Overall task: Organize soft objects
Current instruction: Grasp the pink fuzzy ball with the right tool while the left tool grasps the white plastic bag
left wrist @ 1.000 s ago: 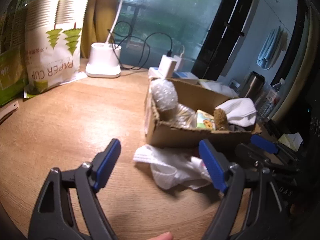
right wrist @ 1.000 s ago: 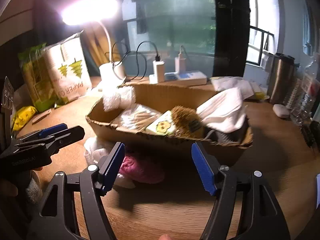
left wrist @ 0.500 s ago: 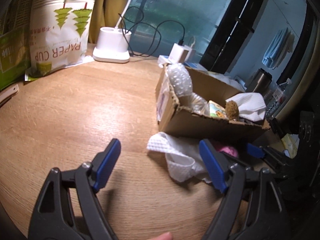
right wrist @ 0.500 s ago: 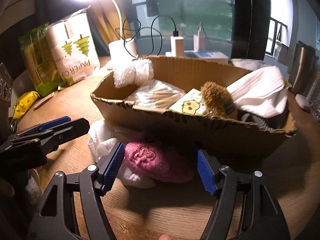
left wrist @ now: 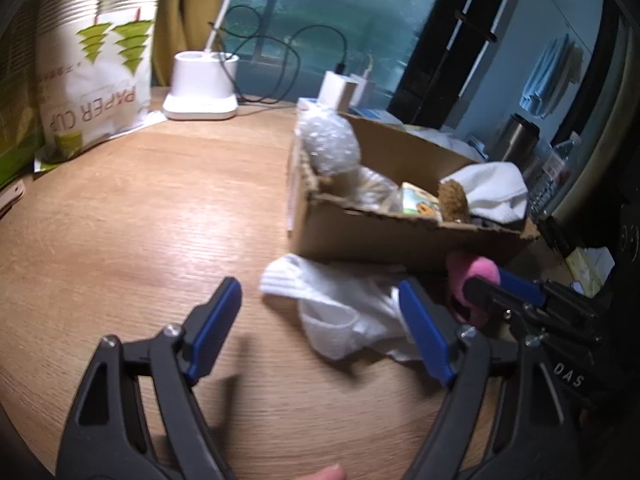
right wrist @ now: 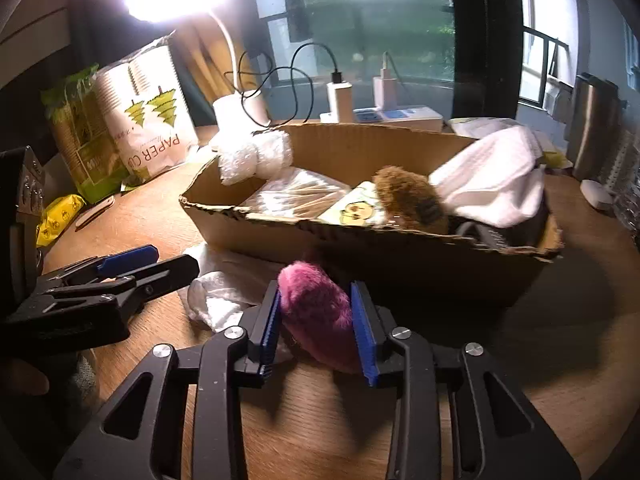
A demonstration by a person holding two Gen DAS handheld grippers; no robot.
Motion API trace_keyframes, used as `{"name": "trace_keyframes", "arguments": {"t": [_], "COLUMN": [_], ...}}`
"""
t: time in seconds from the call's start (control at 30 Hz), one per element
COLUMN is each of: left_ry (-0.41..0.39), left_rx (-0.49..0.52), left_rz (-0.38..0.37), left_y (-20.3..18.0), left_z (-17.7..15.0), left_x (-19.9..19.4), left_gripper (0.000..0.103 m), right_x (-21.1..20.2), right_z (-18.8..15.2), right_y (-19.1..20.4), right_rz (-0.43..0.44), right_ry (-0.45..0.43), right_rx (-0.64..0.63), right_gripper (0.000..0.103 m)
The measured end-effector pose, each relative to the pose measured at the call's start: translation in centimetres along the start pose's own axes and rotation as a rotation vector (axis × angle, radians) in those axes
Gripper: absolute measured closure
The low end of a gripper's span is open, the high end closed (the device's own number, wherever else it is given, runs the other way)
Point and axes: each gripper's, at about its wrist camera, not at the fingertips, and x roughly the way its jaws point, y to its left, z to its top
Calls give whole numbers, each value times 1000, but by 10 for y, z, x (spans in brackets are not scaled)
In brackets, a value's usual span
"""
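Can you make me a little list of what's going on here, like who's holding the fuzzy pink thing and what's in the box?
right gripper: shut on the fuzzy pink plush toy, just in front of the box
left gripper: open, holding nothing, above the round wooden table
white cloth and crinkly clear plastic bag: lying on the table in front of the box
brown cardboard box: holds a bubble-wrap roll, a brown furry toy and a folded white towel
still to tidy: pink toy and white cloth are outside the box
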Motion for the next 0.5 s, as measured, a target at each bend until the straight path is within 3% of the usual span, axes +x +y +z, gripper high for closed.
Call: {"name": "trace_keyframes", "arguments": {"t": [0.27, 0.5], "left_ry": [28, 91], "left_rx": [73, 101], "left_rz": [-19, 17], "left_y": [-30, -38], "left_z": [2, 1], "left_x": [12, 32], "left_gripper": [21, 22], "right_x": [-15, -23], "right_z": [-12, -20], "right_y": [-23, -42], "right_rz": [-20, -23], "right_ry": [-20, -30], "right_rx": [23, 41], "right_gripper": [71, 71]}}
